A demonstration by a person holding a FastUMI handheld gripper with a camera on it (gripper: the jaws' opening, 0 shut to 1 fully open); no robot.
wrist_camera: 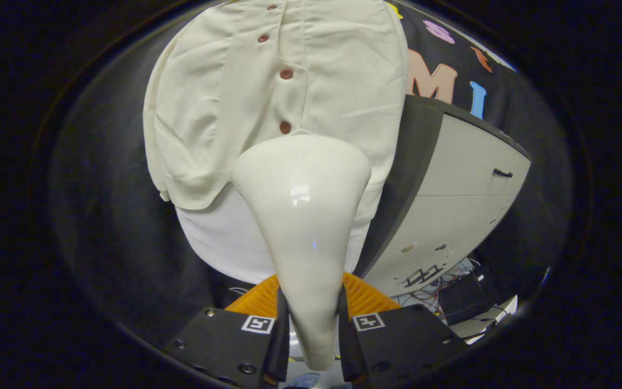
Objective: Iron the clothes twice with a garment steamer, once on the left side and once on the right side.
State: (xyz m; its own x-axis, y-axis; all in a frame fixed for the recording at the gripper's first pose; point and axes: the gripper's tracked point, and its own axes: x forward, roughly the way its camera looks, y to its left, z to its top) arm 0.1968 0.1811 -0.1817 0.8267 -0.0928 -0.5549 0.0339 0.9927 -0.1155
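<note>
In the gripper view, the gripper (312, 329) has its jaws closed narrow on the handle of the one garment steamer (304, 216), both fingers pressing its slim lower end from either side, so that the wide head points forward and meets the cloth. That hold looks chosen to keep the flared head square to the garment while the hand behind does the steering. The head sits low on the front of the single cream shirt (268, 97), just below the lowest visible button and over the button placket, roughly at the middle (whether it actually touches the fabric or hovers just off it I cannot tell). The shirt hangs upright, presumably so gravity keeps it flat for the steam; beneath its hem a whiter layer (219, 243) shows, which may be a second garment or a form. Four brown buttons (286, 74) can be counted down the placket. Beside the shirt, to the right, stands one grey cabinet (467, 178) with a dark handle (502, 173), and loose wires (440, 292) lie at its foot. Judging by the central position, neither the left nor the right pass can be read as finished.
</note>
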